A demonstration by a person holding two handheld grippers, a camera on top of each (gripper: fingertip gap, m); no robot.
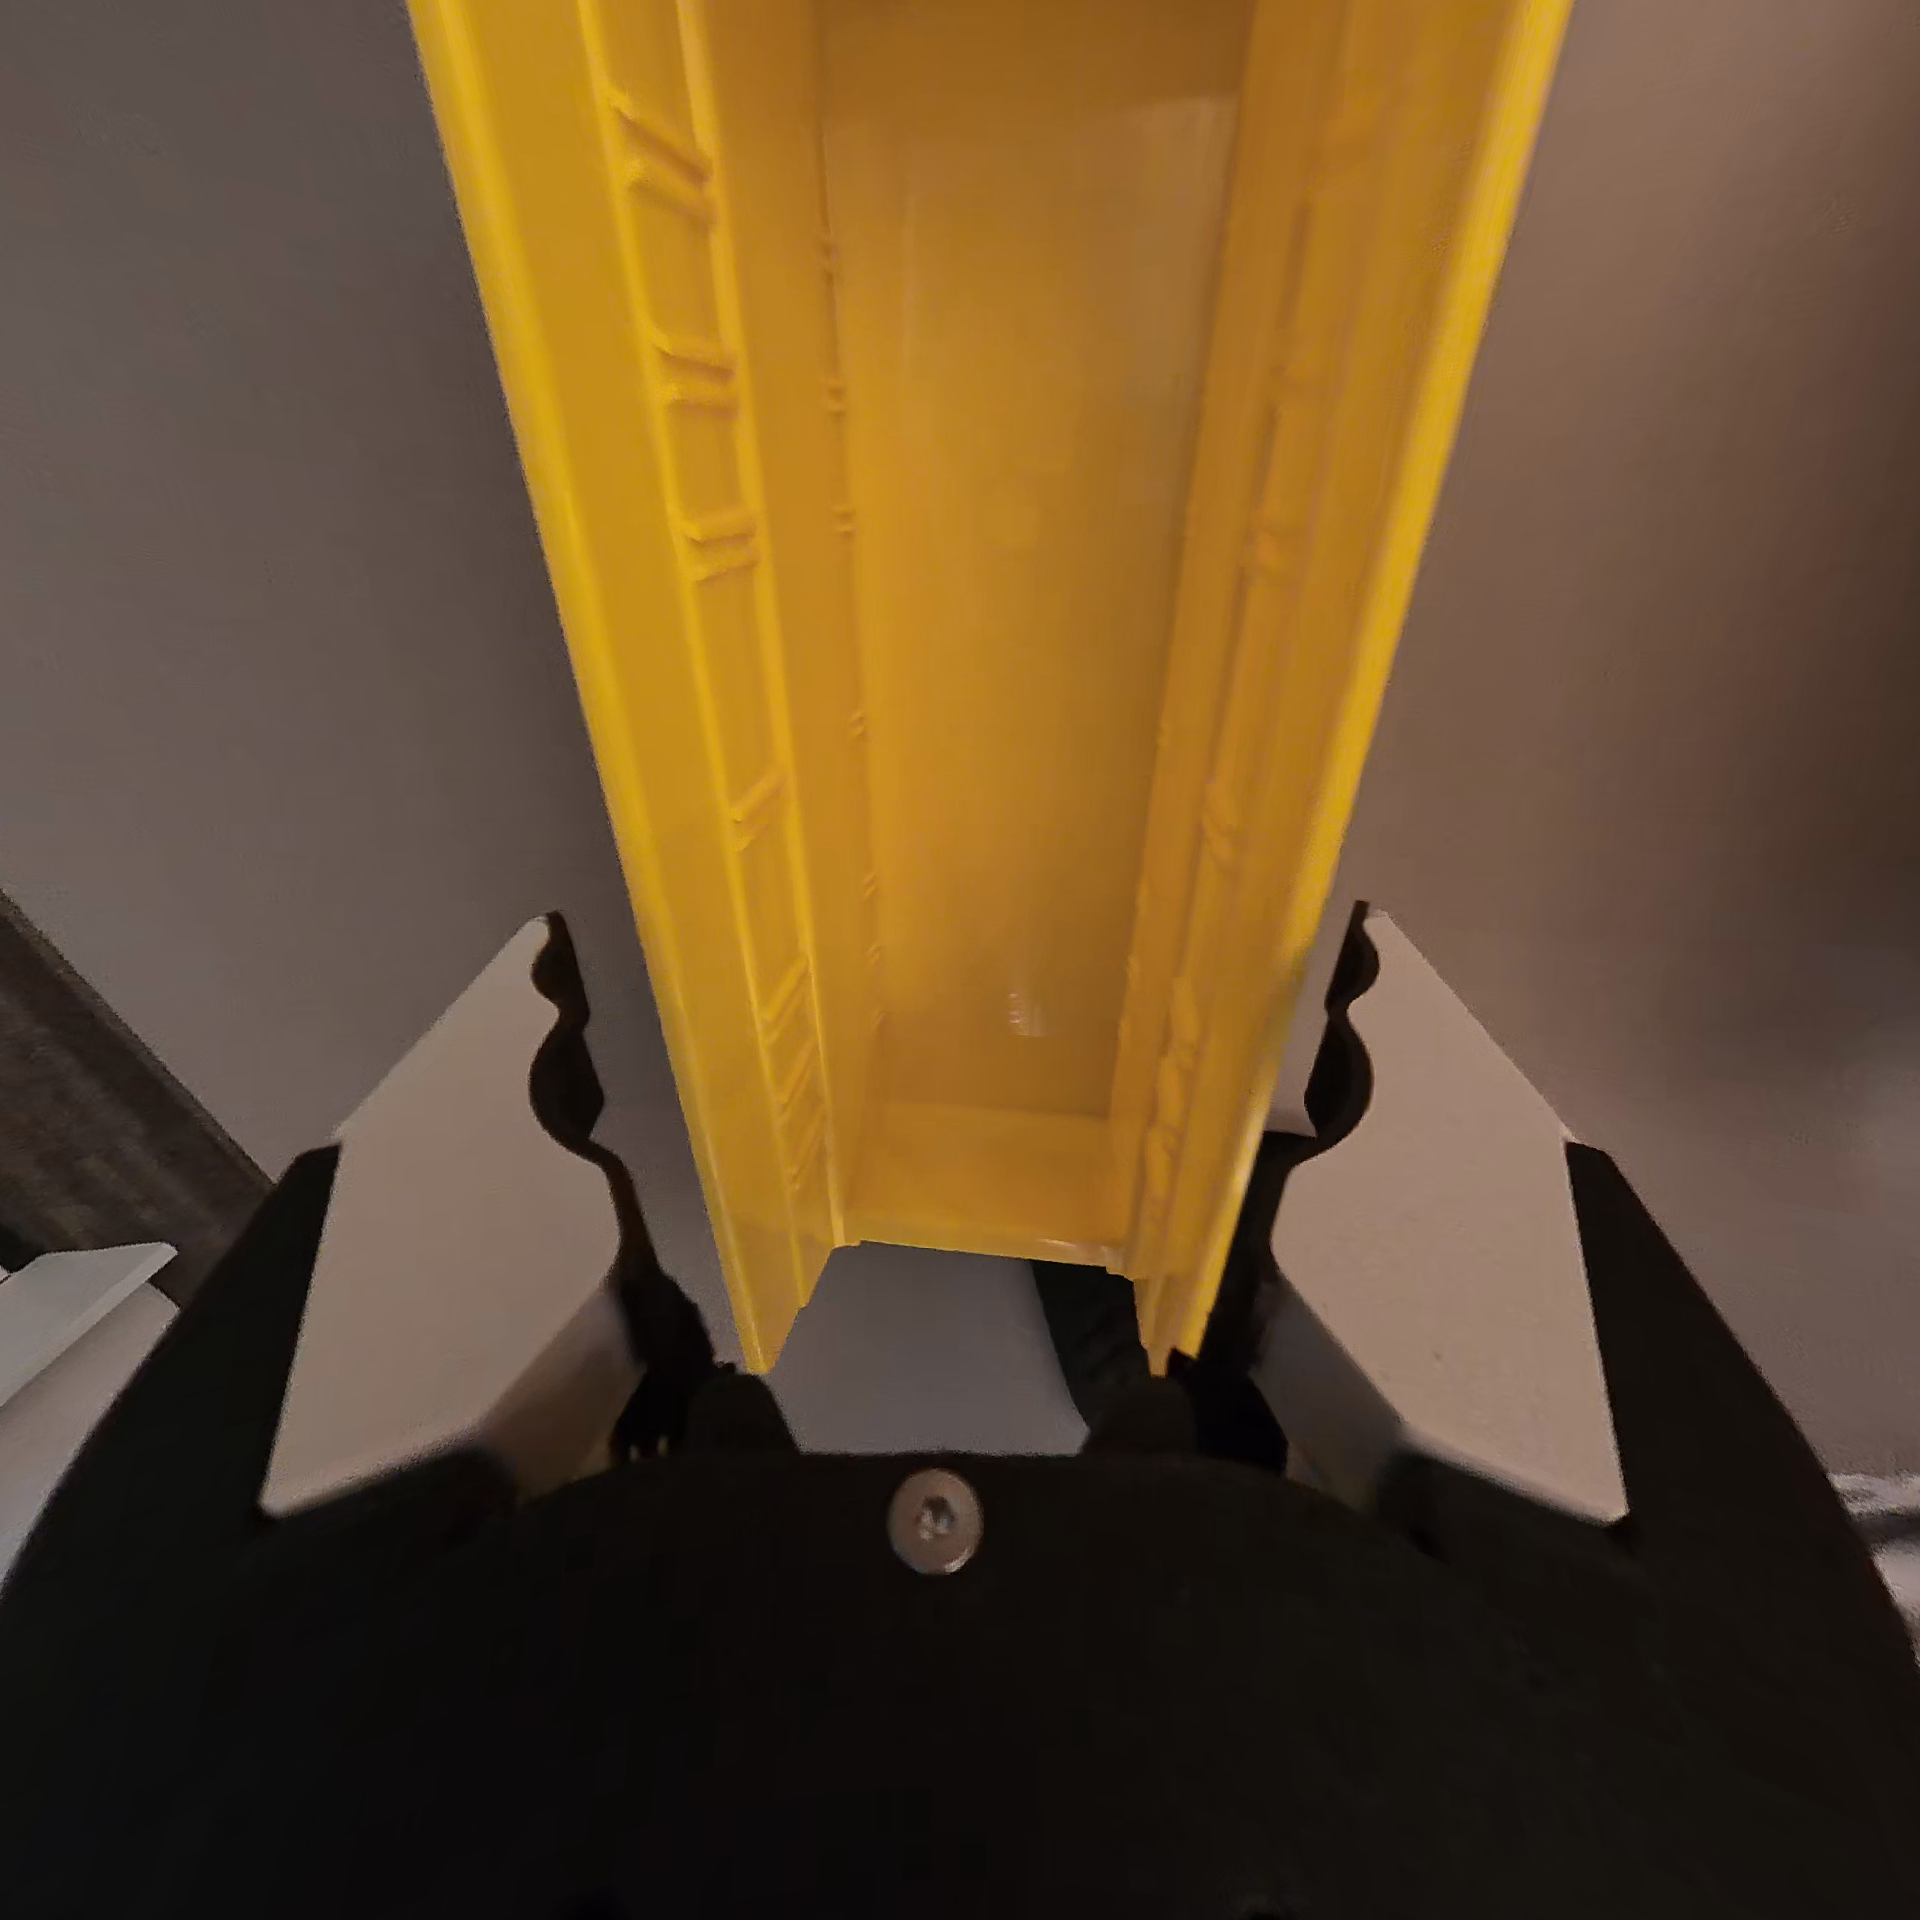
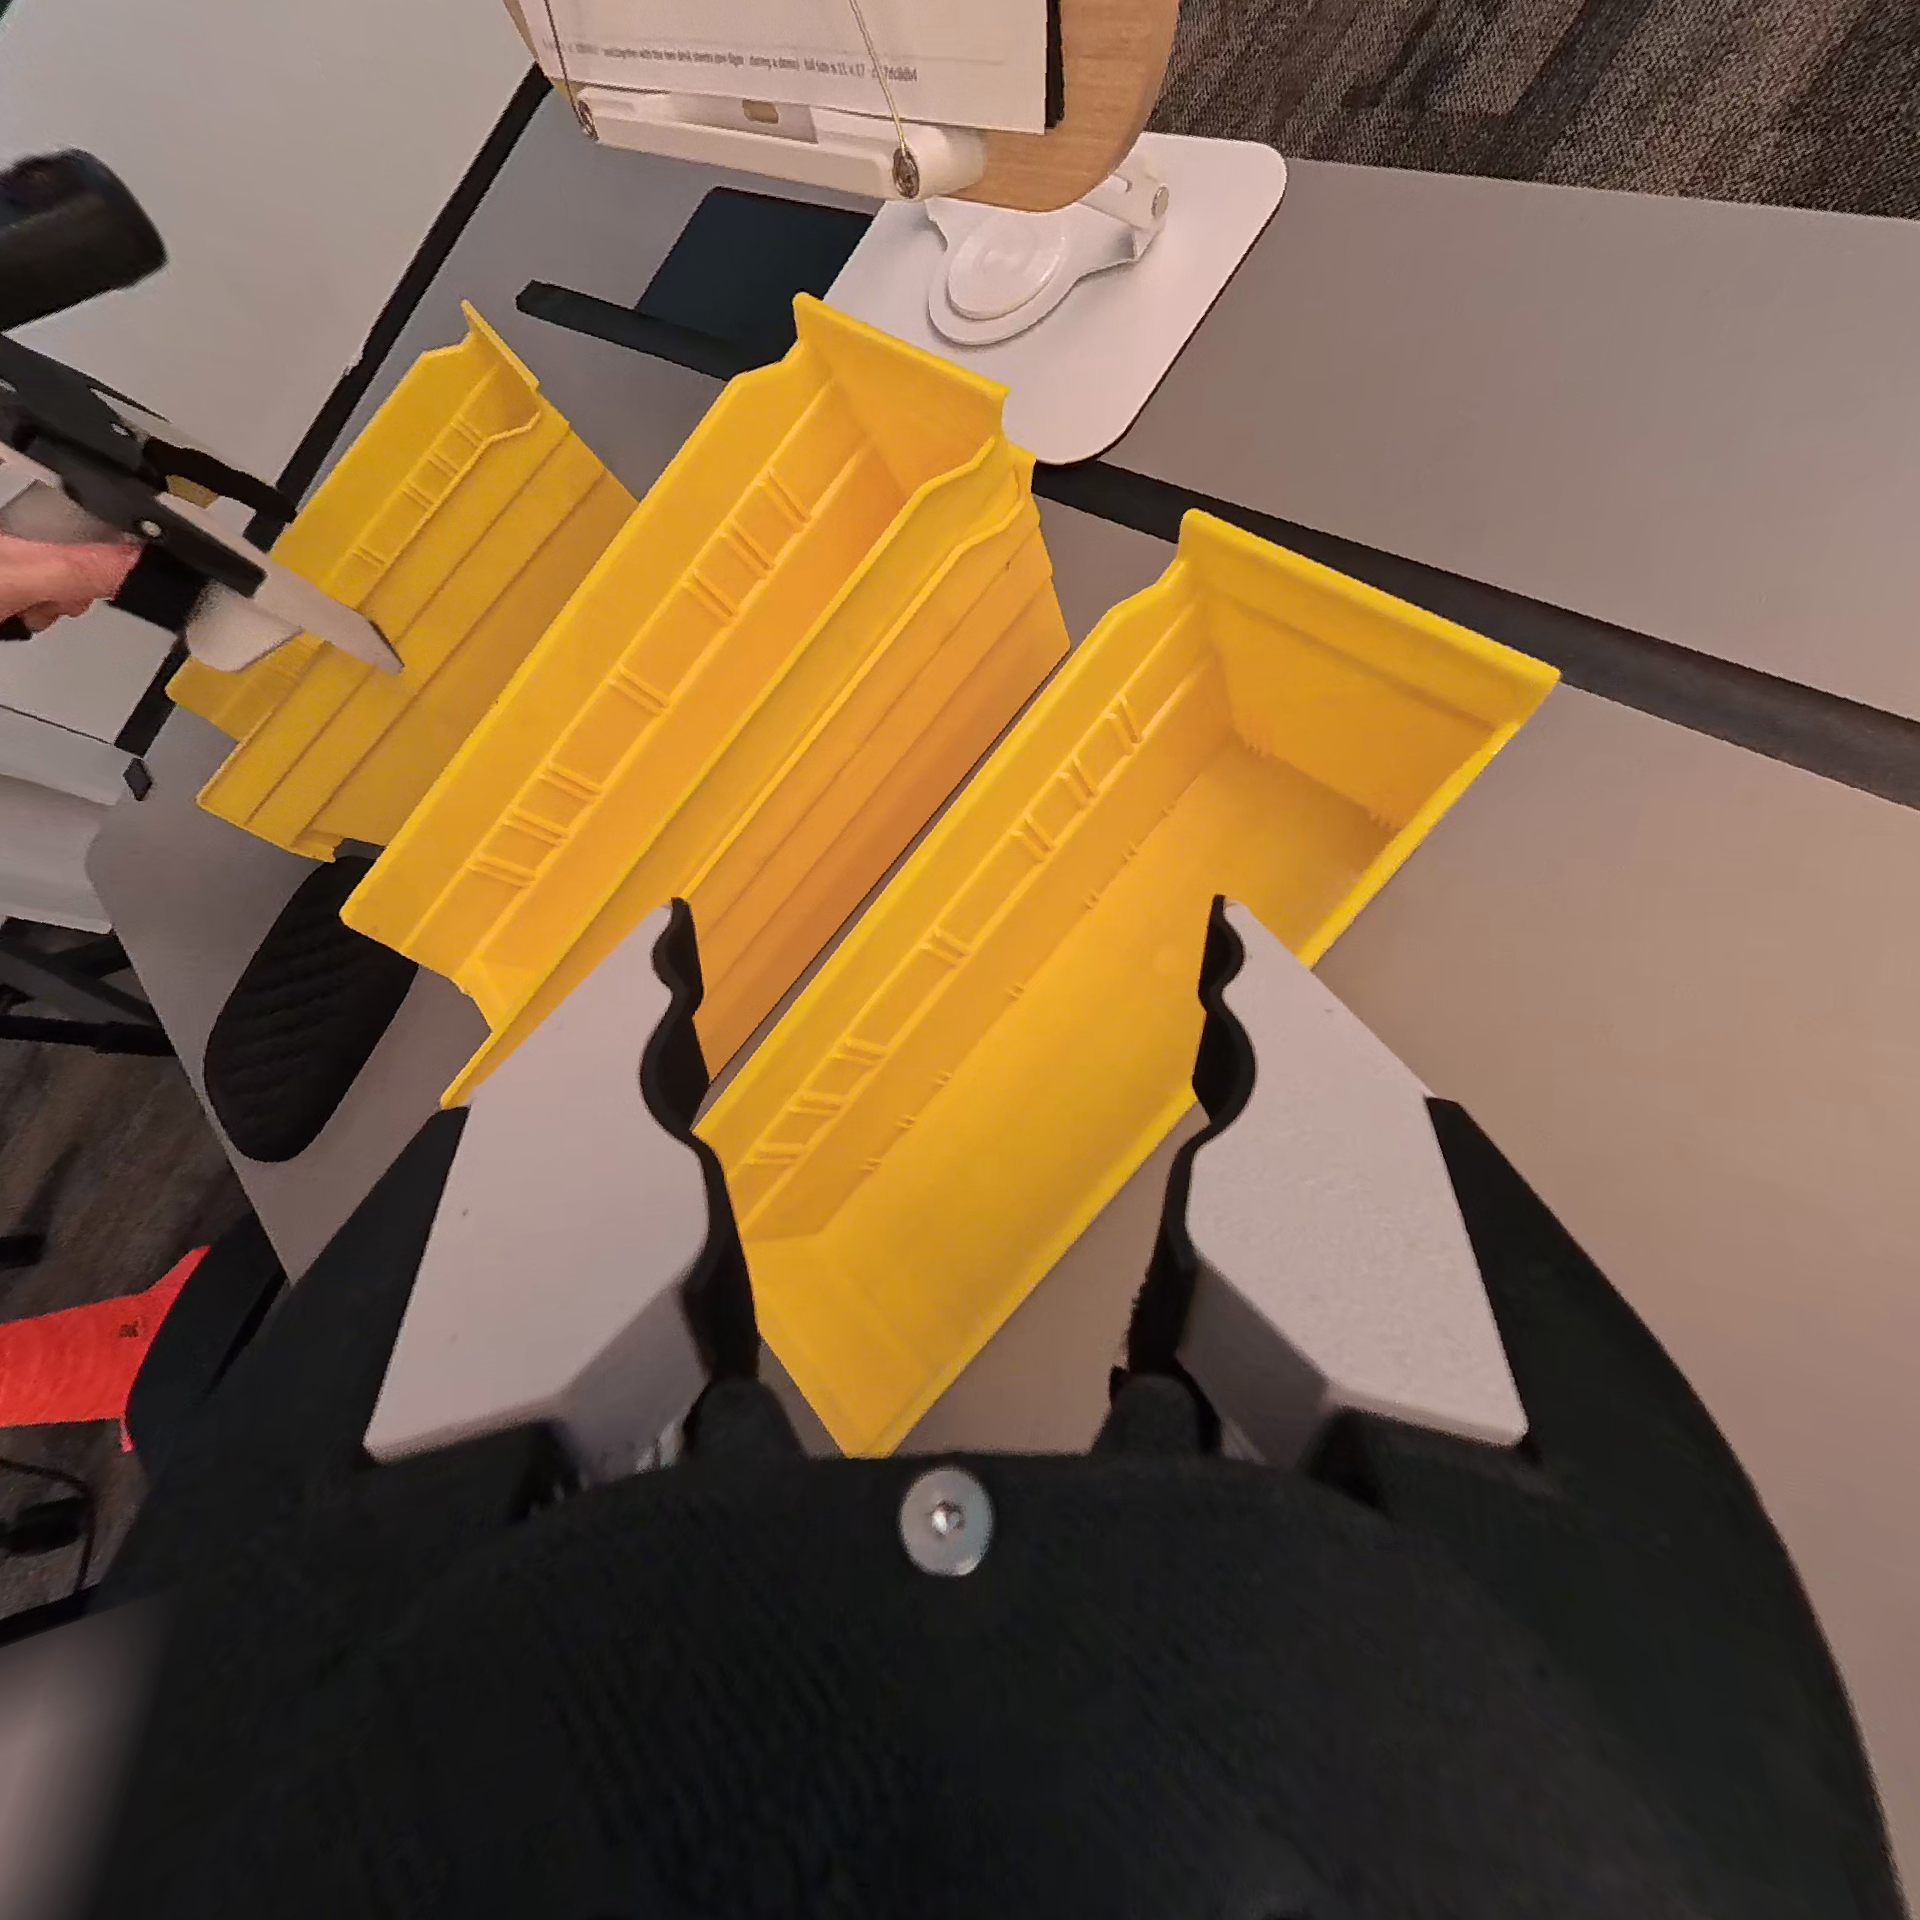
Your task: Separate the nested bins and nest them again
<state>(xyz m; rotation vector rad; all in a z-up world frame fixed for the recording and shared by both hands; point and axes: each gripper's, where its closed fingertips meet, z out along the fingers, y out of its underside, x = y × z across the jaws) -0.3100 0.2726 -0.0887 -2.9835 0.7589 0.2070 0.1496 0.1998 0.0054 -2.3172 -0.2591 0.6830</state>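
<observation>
In the left wrist view a long yellow bin (image 1: 997,582) runs lengthwise between the fingers of my left gripper (image 1: 956,914). The jaws stand wide, with grey table showing between each pad and the bin's walls. The right wrist view shows this gripper (image 2: 312,623) at the far left, over the leftmost bin (image 2: 447,582). A nested stack of yellow bins (image 2: 727,644) lies in the middle. A single yellow bin (image 2: 1195,883) lies on the right, at an angle under my right gripper (image 2: 951,902). That gripper is open, with its fingertips above the bin's near half.
The grey table (image 2: 1610,935) has a dark seam running across behind the bins. A white stand base (image 2: 1081,301) and a wood-and-white device (image 2: 831,83) sit at the back. A black chair armrest (image 2: 301,1018) and a red object (image 2: 73,1361) lie off the table's left edge.
</observation>
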